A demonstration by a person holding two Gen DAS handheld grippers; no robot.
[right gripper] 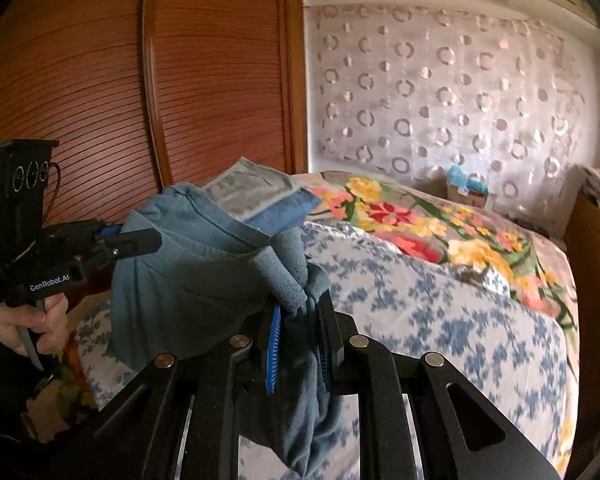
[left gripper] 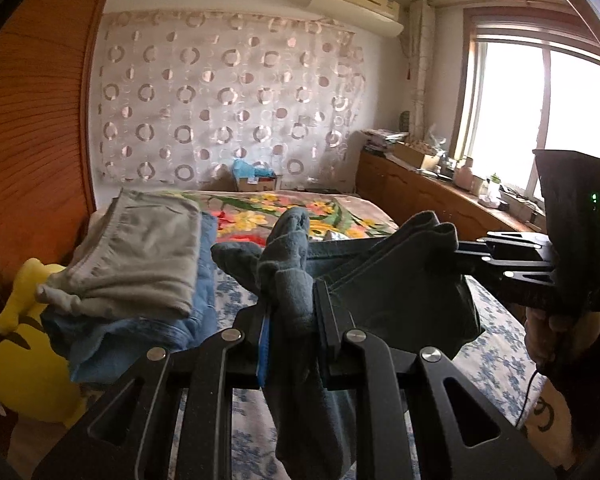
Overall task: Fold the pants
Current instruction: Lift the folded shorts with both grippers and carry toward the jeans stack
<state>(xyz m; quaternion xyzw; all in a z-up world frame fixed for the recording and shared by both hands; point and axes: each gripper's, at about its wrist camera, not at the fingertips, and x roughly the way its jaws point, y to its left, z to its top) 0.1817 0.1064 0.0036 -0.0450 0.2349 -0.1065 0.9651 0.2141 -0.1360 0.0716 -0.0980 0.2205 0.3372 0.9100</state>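
Between the left gripper's [left gripper: 292,316] fingers a bunched edge of the pants [left gripper: 396,280] is pinched; the right gripper [right gripper: 300,332] pinches another edge, so the pants hang stretched above the bed [right gripper: 420,300]. I judge this the lift-and-spread step; next, lay them flat. Beyond the fingers, only the left view shows the window [left gripper: 540,120]; the right shows the wardrobe [right gripper: 180,80].

Matt, soft knit pants [left gripper: 292,264] – glossy ribbed wood wardrobe [right gripper: 100,80]
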